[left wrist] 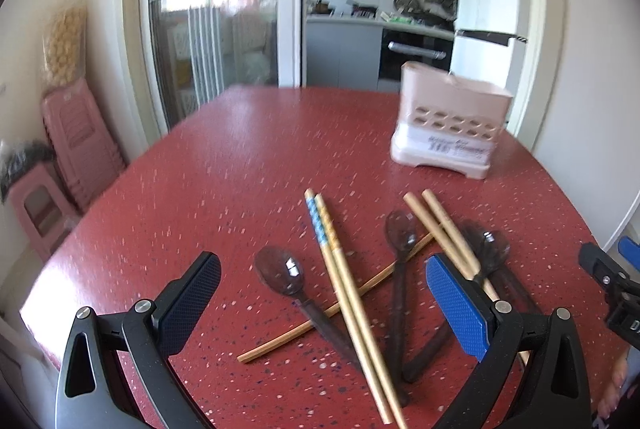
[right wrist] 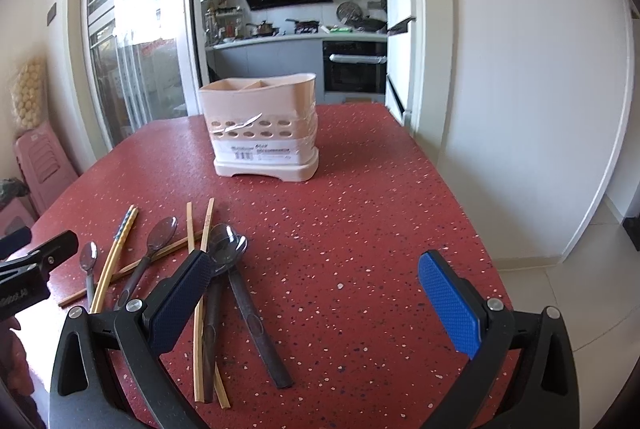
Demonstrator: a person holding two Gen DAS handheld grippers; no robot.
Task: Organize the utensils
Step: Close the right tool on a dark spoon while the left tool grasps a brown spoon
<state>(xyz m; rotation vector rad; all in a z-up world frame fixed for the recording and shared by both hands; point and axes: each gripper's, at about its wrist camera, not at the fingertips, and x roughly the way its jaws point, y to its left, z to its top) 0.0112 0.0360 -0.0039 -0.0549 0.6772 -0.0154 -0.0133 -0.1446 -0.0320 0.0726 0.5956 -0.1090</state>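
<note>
Both my grippers, left and right, hang spread wide, holding nothing. Wooden chopsticks criss-cross dark plastic spoons nearby (messy); pinching one could drag others. Pink slotted holder sits far.

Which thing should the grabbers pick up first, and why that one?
Probably the patterned chopsticks: lower the left gripper over them and close. Both grippers are open and hold nothing; the right gripper hovers over bare table. That pair lies on top of the pile, crossing a single chopstick, so lifting it should disturb little. The pink holder waits beyond.
</note>
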